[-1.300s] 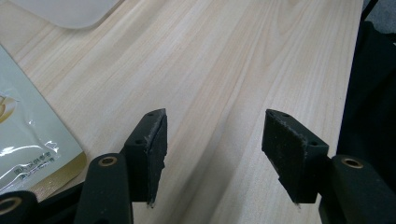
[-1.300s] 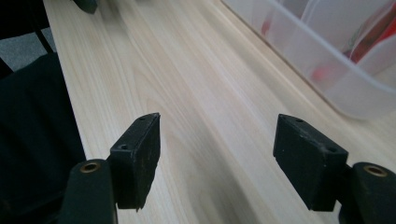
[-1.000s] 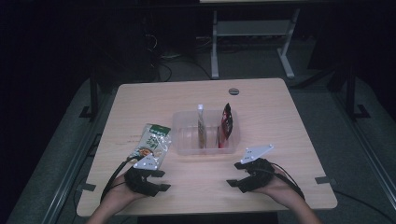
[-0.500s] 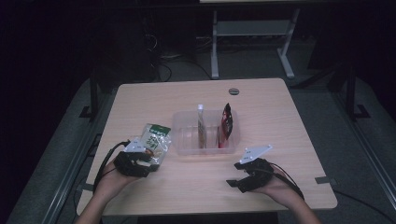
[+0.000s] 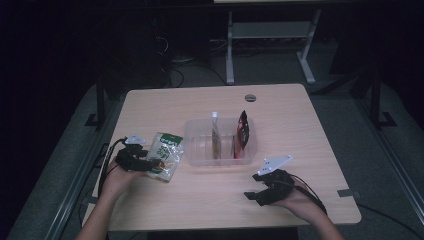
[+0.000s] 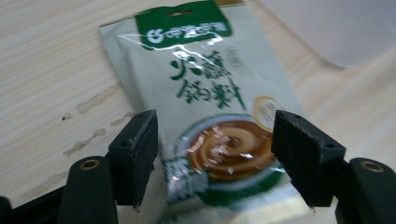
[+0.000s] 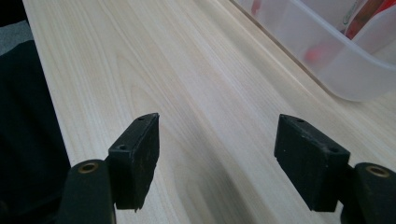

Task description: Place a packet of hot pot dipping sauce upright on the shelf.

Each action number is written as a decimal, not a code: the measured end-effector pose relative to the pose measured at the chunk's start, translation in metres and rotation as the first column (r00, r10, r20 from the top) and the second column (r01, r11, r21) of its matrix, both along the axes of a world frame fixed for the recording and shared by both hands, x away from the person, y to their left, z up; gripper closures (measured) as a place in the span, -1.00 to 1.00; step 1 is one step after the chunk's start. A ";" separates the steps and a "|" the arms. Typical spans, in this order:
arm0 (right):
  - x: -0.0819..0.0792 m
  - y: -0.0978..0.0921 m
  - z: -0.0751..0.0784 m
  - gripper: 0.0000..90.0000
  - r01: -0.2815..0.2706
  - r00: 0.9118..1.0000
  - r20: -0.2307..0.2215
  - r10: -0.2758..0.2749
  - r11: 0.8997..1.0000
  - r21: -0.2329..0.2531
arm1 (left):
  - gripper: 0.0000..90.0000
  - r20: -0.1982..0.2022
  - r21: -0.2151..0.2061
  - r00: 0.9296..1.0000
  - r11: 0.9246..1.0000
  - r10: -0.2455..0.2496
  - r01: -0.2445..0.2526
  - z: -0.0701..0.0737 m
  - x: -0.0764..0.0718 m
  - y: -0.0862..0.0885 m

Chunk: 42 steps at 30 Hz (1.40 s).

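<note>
Jaws spread wide on the left gripper, straddling one green-and-white sauce packet lying flat on the tabletop, its lower edge cut off. The right gripper is held apart over bare wood. One clear bin holds two upright packets, labels unreadable. Since a second ago, the left gripper has been brought forward to the packet.

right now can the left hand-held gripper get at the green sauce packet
Probably yes. The left hand-held gripper is open with its jaws standing either side of the green sauce packet, which lies flat on the table with nothing lying over it. The clear bin sits off to one side.
</note>
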State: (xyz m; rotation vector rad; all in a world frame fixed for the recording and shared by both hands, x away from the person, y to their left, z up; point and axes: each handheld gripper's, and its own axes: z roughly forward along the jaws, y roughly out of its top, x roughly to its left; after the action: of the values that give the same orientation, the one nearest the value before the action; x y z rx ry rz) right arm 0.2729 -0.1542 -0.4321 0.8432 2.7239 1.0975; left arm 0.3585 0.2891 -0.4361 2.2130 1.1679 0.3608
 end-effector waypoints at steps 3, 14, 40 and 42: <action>0.000 0.000 0.000 -0.32 -0.002 1.000 0.002 0.002 1.000 -0.001 | -0.38 -0.018 0.003 1.000 1.000 0.010 -0.010 -0.003 0.003 -0.002; 0.000 0.000 0.000 -0.32 -0.006 1.000 0.001 0.006 1.000 -0.009 | -0.47 -0.044 0.019 0.998 0.999 0.045 -0.044 -0.016 0.005 -0.002; 0.001 -0.001 0.000 -0.30 -0.001 1.000 0.008 0.001 1.000 -0.019 | 0.91 -0.067 0.033 0.997 0.999 0.031 -0.029 -0.013 0.002 -0.001; 0.001 -0.001 0.000 -0.30 -0.002 1.000 0.007 0.002 1.000 -0.020 | 0.97 -0.064 0.028 0.998 0.999 0.021 -0.019 -0.013 0.002 0.000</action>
State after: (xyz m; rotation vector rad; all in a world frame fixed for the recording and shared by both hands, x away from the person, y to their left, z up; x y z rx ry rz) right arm 0.2744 -0.1555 -0.4321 0.8327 2.7261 1.0696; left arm 0.3607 0.2889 -0.4488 2.2527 1.2269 0.3179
